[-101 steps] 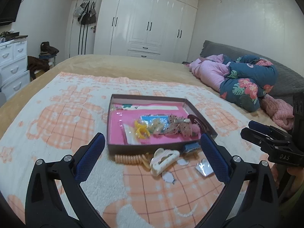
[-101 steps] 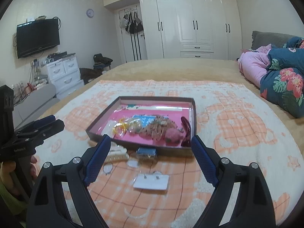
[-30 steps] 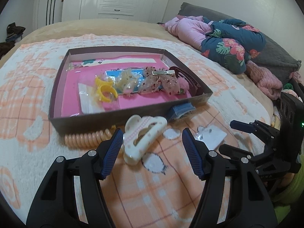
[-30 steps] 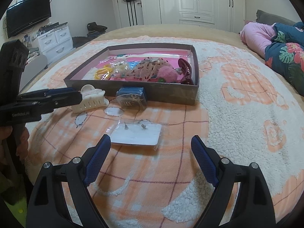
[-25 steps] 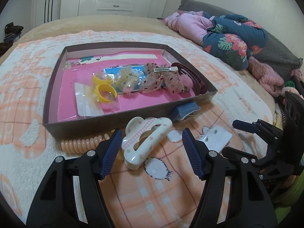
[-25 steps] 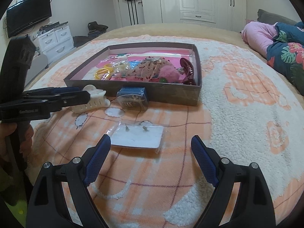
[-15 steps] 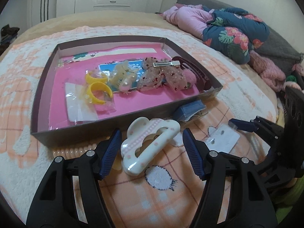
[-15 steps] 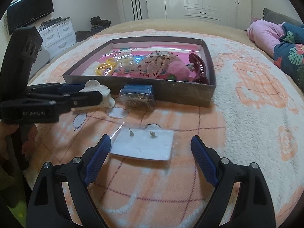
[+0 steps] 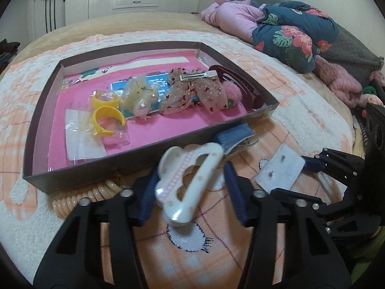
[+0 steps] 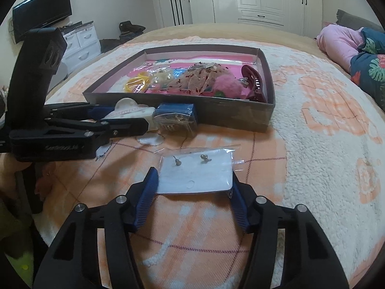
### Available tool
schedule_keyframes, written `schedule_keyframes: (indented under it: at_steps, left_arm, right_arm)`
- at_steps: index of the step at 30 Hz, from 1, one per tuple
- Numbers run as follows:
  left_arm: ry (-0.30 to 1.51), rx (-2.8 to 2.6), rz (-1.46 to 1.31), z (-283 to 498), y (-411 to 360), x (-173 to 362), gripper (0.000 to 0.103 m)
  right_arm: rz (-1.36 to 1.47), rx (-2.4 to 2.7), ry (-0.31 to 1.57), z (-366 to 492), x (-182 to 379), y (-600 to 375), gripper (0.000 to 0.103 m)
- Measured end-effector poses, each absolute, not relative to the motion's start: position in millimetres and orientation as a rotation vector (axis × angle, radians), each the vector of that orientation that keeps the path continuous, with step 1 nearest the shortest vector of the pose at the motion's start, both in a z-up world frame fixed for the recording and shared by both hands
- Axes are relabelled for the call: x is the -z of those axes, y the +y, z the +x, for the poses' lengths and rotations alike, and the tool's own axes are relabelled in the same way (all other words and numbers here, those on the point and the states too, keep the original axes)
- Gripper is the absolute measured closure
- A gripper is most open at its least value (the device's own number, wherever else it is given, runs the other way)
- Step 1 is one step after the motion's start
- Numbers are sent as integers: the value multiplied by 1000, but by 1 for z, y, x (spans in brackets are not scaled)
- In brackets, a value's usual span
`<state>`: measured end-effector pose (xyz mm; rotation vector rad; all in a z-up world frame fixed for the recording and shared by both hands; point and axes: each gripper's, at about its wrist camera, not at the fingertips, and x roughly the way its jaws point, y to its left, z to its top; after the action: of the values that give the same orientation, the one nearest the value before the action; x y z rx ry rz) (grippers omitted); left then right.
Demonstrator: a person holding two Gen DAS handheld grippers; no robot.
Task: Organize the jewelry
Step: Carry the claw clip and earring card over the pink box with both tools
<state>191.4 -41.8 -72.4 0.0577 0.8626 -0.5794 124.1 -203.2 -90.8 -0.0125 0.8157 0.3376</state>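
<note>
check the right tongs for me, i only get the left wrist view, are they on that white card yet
Observer: Yes. The right tongs have just been closing, and their pads now meet both side edges of the earring card.
Operator: card bare or bagged
Observer: Bagged. A clear sleeve sticks out past its far corners, and two studs sit on the card.
Operator: anything else close by
Observer: A blue box with a clear front showing small gold-coloured pieces rests against the tray wall.
</note>
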Motion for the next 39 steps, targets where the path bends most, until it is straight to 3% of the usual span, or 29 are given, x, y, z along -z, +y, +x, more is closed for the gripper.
schedule_keyframes:
  at_steps: [13,39]
  left_arm:
    - [861,619,-3,173,-37,69,70]
    - [780,554,-82,134,7,37,70]
  right_arm:
    - [19,-338,809,110,84,-213,50]
    - [-19,-420,751,101,53,-181,50]
